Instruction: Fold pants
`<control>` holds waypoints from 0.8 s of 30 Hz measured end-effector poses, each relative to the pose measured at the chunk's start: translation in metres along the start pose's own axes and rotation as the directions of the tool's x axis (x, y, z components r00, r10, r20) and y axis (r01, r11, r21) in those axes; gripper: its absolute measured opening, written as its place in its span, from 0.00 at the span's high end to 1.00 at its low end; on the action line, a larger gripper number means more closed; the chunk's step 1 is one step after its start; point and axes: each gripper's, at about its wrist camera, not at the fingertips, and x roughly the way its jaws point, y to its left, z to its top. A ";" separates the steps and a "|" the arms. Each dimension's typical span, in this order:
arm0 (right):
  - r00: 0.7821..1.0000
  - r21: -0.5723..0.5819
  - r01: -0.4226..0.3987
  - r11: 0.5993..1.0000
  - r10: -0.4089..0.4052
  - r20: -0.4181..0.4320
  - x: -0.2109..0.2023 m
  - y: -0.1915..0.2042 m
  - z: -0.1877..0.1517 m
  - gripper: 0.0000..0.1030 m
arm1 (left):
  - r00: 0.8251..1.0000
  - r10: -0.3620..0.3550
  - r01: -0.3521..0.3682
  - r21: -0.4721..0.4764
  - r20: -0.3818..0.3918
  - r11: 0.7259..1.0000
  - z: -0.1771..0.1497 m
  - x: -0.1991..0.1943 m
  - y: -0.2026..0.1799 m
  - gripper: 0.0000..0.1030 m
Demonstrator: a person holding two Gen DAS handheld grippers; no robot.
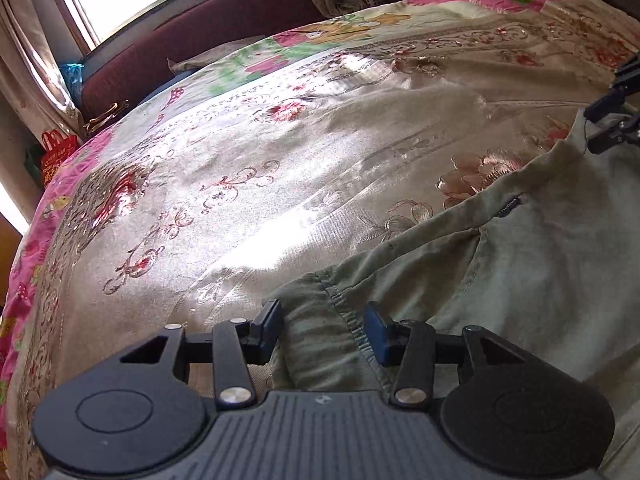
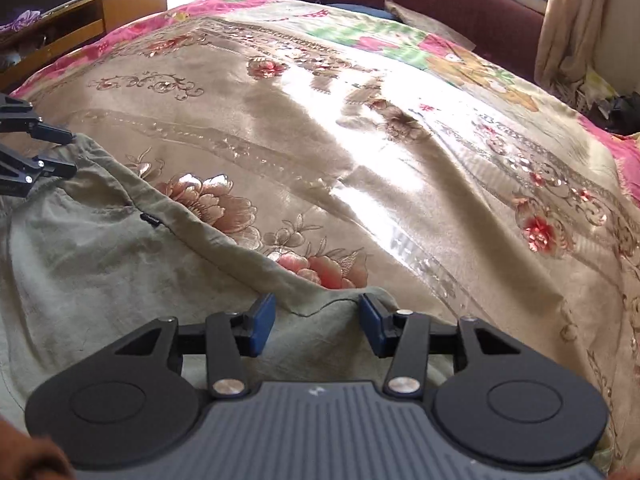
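Observation:
Olive-green pants lie flat on a shiny beige floral bedspread. My left gripper is open, its blue-padded jaws straddling one corner of the pants' edge, with cloth between them. My right gripper is open too, its jaws either side of the opposite corner of the same edge of the pants. Each gripper shows in the other's view: the right one at the far right edge, the left one at the far left edge. A small dark label sits near the edge.
The bedspread covers most of the bed, with a pink floral border. A dark red headboard and a window with curtains stand behind. A wooden desk stands off the bed's far left corner. A red bag hangs beside the bed.

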 end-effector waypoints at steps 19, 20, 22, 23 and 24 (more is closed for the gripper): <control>0.991 -0.130 -0.108 0.986 0.096 -0.093 0.029 0.048 0.016 0.98 | 1.000 0.002 -0.002 0.002 0.001 1.000 -0.010 -0.016 0.002 0.37; 0.992 -0.136 -0.102 0.985 0.091 -0.082 0.022 0.051 0.014 0.98 | 1.000 0.004 -0.004 0.003 0.004 1.000 -0.011 -0.020 0.001 0.37; 0.993 -0.129 -0.109 0.986 0.103 -0.049 0.002 0.054 0.011 0.98 | 1.000 0.015 -0.015 0.022 0.018 1.000 -0.015 -0.029 -0.003 0.37; 0.993 -0.124 -0.114 0.986 0.111 -0.030 -0.009 0.056 0.009 0.98 | 1.000 0.016 -0.017 0.035 0.023 0.999 -0.017 -0.034 -0.005 0.37; 0.991 -0.118 -0.131 0.984 0.131 -0.006 -0.024 0.059 0.007 0.98 | 1.000 0.016 -0.017 0.044 0.026 0.999 -0.019 -0.037 -0.006 0.37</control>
